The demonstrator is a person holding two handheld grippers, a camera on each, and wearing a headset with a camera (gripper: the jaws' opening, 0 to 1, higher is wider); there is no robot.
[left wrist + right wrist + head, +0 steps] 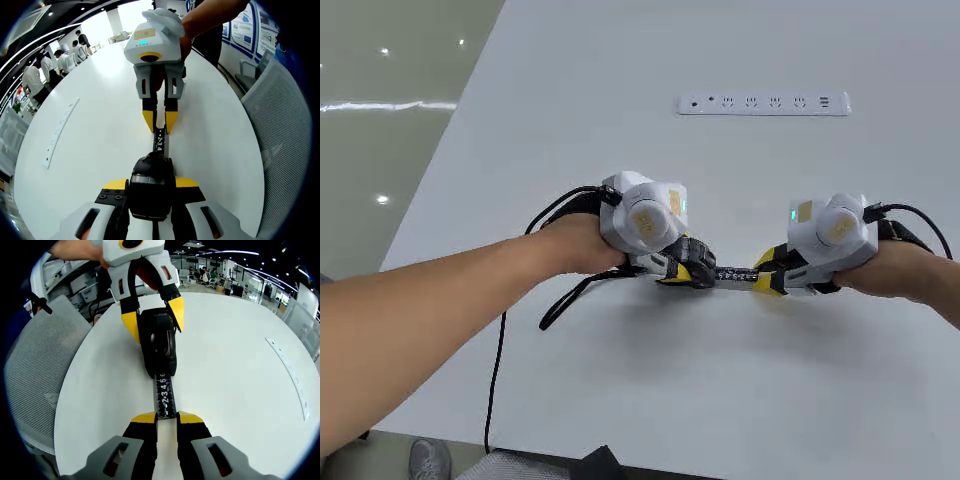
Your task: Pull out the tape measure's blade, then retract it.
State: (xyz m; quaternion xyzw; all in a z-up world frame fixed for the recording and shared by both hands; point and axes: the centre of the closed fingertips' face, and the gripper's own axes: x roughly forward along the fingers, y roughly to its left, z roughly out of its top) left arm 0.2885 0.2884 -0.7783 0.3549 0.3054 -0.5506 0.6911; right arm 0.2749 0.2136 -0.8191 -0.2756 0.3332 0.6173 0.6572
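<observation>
Left gripper has its jaws clamped tight around the black tape measure, case held just above the white worktop; right gripper faces it head-on, jaws pinched shut on the tip of the blade; a short run of blade is out between them, numbers up to about six showing in the right gripper view; the two grippers sit near each other at the worktop's near edge, a bare forearm behind each; the power strip lies well apart, farther back on the worktop.
</observation>
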